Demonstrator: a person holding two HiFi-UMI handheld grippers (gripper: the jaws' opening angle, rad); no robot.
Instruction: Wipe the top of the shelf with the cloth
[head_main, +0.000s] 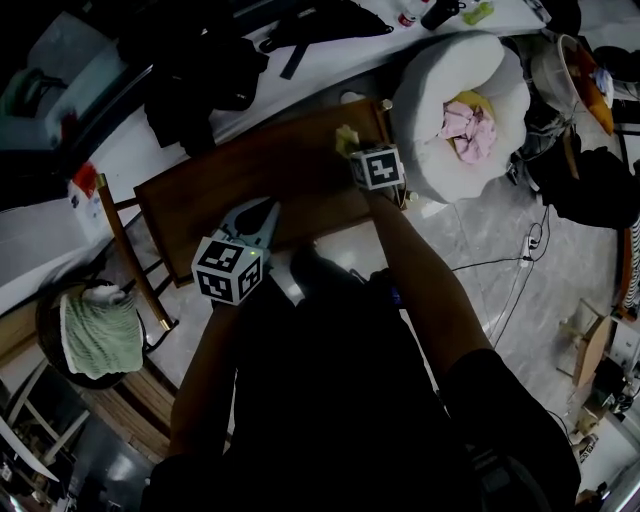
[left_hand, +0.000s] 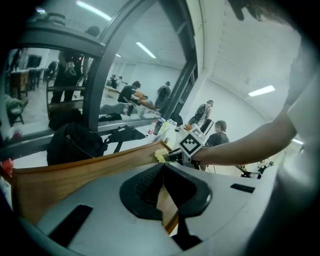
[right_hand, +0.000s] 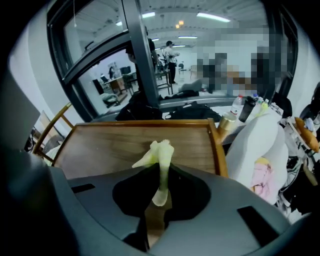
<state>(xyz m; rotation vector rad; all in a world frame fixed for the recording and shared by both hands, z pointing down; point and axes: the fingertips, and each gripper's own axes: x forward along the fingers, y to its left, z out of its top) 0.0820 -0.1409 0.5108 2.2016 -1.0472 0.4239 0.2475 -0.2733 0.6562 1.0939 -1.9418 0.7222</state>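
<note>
Pale yellow-green cloth (right_hand: 160, 150) pinched in my right gripper (right_hand: 160, 172), over the wooden shelf top (right_hand: 110, 145).

My right gripper's jaws are clamped on a narrow fold of the cloth, which bunches up just ahead of their tips, with the shelf top lying below and ahead of them. My left gripper (left_hand: 162, 169) has its jaws together with nothing between them, and the shelf top runs just beneath and ahead of it. The cloth looks light, soft and limp, so I judge it will crumple rather than lie flat, and so thin a pinch could slip under drag. A hold deeper in the bunched middle, leaving a loose flap below the jaws to press on the wood, should wipe better.
</note>
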